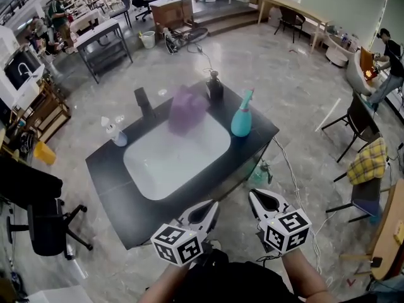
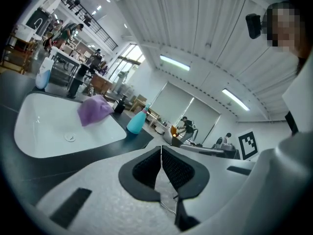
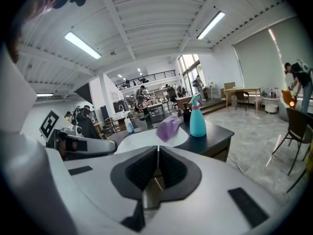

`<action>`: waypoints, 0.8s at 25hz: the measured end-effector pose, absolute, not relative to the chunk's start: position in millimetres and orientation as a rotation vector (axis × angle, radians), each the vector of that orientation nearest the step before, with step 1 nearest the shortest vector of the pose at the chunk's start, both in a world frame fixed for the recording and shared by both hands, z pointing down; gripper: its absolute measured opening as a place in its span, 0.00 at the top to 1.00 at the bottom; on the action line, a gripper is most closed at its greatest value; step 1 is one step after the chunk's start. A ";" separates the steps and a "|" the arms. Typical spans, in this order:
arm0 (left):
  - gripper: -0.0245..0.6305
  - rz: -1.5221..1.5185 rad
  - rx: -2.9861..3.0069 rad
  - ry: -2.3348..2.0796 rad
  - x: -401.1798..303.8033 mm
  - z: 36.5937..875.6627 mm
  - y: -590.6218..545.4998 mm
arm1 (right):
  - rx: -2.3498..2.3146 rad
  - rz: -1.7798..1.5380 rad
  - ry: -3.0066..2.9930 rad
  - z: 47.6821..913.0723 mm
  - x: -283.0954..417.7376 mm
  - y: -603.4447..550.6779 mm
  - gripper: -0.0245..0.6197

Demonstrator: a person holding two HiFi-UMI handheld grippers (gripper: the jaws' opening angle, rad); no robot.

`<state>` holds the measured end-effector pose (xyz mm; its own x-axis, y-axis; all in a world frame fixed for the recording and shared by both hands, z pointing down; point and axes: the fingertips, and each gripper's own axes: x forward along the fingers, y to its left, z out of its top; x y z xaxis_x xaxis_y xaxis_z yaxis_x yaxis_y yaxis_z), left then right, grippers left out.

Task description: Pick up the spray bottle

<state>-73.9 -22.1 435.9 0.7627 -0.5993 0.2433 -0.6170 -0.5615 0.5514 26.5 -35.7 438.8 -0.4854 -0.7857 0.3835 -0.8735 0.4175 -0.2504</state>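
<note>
Two tongs, both closed and empty, short of a sink tabletop with one spray bottle.

The left tongs (image 1: pixel 202 213) and right tongs (image 1: pixel 267 202) sit side by side at the near edge of the black tabletop (image 1: pixel 120 194), each with its jaws pressed together and nothing between them. The one teal spray bottle (image 1: pixel 242 115) stands upright well ahead of the right tongs, near the far right corner, untouched. One purple cloth (image 1: pixel 187 109) lies ahead of both, on the far rim of the single white sink (image 1: pixel 158 169), just left of the bottle. Beyond the cloth stands one dark pump bottle (image 1: pixel 215 86). One black faucet (image 1: pixel 144 103) and one small white bottle (image 1: pixel 115 132) stand far ahead, left of the left tongs.
</note>
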 end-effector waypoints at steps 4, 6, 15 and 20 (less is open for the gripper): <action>0.95 0.053 2.336 -0.907 -81.7 437.7 -36.7 | 1.465 0.623 -2.467 439.5 16.9 -51.2 0.95; 0.95 0.061 2.339 -0.902 -84.2 438.8 -43.4 | 1.464 0.625 -2.469 440.0 12.7 -58.2 0.95; 0.95 0.084 2.354 -0.872 -98.1 447.1 -71.7 | 1.513 0.629 -2.444 444.8 1.1 -87.8 0.95; 0.95 0.092 2.365 -0.842 -95.2 451.5 -79.5 | 1.537 0.629 -2.404 449.9 4.1 -90.7 0.95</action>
<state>-95.2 -79.5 451.5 0.7946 -0.5488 0.2597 -0.5919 -0.6050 0.5325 4.1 -90.7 449.9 -0.4289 -0.8083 0.4034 -0.9023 0.3616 -0.2350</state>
